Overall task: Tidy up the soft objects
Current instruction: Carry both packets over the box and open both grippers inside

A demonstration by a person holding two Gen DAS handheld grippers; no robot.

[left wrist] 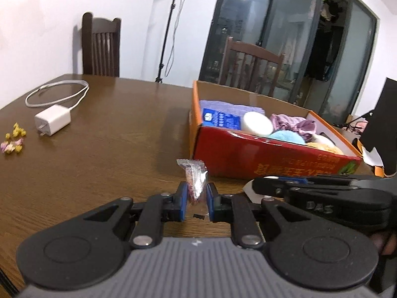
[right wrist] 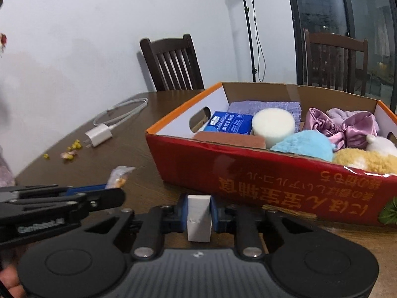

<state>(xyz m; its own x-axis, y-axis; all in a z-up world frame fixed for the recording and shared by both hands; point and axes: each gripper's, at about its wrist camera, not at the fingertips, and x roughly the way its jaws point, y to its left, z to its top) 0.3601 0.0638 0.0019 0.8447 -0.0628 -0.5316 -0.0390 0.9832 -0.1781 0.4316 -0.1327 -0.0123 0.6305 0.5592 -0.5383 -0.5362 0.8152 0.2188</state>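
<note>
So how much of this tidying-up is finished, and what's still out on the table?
Mostly done: the red cardboard box already holds a purple towel, white foam cylinder, blue plush and satin scrunchies. In hand: the left gripper pinches a clear plastic sachet, the right gripper a white foam block. Left: dropping both in.

This is a home, most likely a dining room. A dark wooden table [left wrist: 111, 136] stands by a white wall with slat-backed wooden chairs [right wrist: 173, 62] drawn up to it, and a phone charger [left wrist: 53, 120] lies on it. Dark glass doors [left wrist: 285, 37] reflect a ceiling lamp, and clothes [left wrist: 327, 7] hang behind them.
</note>
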